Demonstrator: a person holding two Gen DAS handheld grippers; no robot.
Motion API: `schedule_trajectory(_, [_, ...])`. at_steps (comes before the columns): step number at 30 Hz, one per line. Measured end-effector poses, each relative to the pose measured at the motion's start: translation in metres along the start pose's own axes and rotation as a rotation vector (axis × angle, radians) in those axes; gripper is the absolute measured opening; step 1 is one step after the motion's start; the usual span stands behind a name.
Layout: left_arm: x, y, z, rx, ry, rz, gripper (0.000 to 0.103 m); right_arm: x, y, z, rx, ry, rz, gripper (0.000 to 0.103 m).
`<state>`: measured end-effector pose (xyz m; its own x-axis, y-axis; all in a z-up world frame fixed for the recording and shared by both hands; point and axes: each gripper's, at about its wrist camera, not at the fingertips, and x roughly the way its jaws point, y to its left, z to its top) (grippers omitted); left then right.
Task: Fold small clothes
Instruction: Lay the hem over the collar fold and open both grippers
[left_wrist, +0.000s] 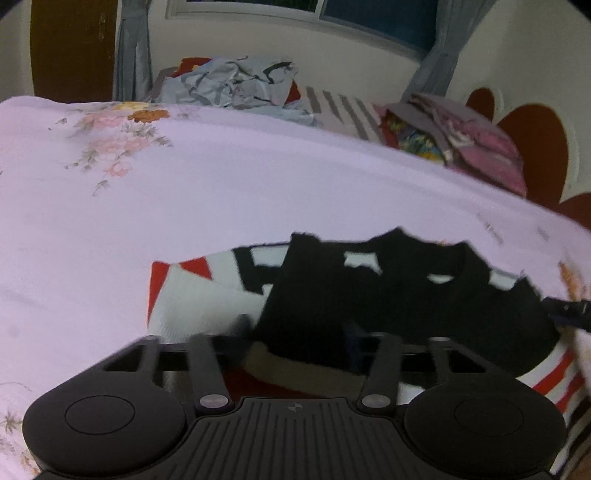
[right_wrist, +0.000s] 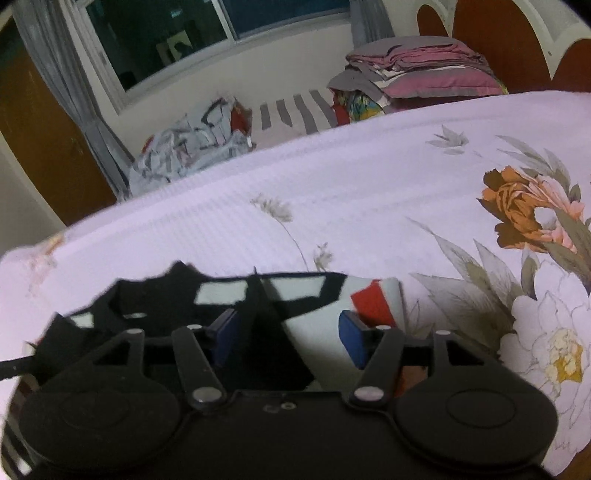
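A small garment lies on the bed just before my fingers. Behind the bed a crumpled heap of clothes sits to the left, a stack of folded bedding to the right, under the window.

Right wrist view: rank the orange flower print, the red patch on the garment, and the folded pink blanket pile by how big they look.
1. Folded pink blanket pile, though it is far off, so really bigger still.
2. Orange flower print.
3. Red patch on the garment.
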<state>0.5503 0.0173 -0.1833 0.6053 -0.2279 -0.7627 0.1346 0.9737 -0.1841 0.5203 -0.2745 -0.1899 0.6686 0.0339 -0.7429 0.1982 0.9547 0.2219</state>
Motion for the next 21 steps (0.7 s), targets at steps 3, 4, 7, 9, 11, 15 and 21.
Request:
schedule_trajectory(3, [-0.004,0.001,-0.009,0.012,-0.023,0.049,0.017,0.007,0.007,-0.003,-0.045,0.015,-0.021,0.046])
schedule_trajectory(4, [-0.005,0.004,-0.01,0.002,-0.032,0.053,0.012,0.008,0.01,-0.004,-0.068,0.015,-0.032,0.038])
schedule_trajectory(7, [-0.007,0.008,-0.018,0.012,-0.053,0.062,0.009,0.009,0.019,-0.005,-0.123,0.023,-0.018,0.016])
schedule_trajectory(9, [-0.009,0.006,-0.023,0.036,-0.065,0.071,0.008,0.008,0.026,-0.007,-0.171,0.017,-0.029,0.009])
schedule_trajectory(11, [-0.009,0.007,-0.027,0.033,-0.076,0.08,0.007,0.007,0.028,-0.009,-0.208,-0.015,-0.083,0.005])
schedule_trajectory(15, [-0.009,0.008,-0.03,0.017,-0.088,0.088,0.007,0.017,0.009,-0.007,-0.146,-0.022,-0.175,0.001])
schedule_trajectory(21, [-0.028,0.006,-0.033,0.013,-0.128,0.071,0.007,-0.016,0.011,-0.01,-0.121,-0.062,-0.072,0.021])
